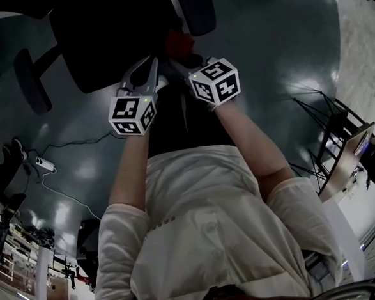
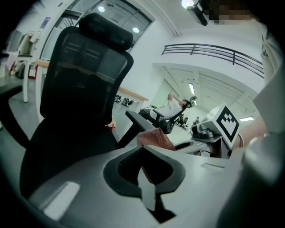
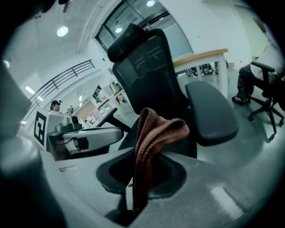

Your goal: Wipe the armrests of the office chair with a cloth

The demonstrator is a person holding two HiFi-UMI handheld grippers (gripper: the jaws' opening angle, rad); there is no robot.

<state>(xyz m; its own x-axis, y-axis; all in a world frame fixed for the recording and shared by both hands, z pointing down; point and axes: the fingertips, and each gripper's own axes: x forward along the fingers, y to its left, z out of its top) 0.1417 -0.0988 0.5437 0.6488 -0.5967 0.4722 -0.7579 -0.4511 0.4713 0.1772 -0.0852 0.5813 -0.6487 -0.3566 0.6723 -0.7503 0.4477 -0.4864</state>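
Holding the cloth (image 3: 153,133) clamped between the jaws of your right gripper (image 1: 178,65), you look to be at the approach step, with no wiping begun yet. The cloth bunches over the jaw tips in front of the office chair (image 3: 147,67), near its armrest (image 3: 210,113) but apparently not touching it. Your left gripper (image 1: 148,69) hangs just beside the right one, in front of the chair's seat, its jaws closed together on nothing. Next, I judge, you need to lay the cloth flat on that armrest's pad and press firmly enough to drag it along the pad. The chair's other armrest (image 1: 29,80) would follow.
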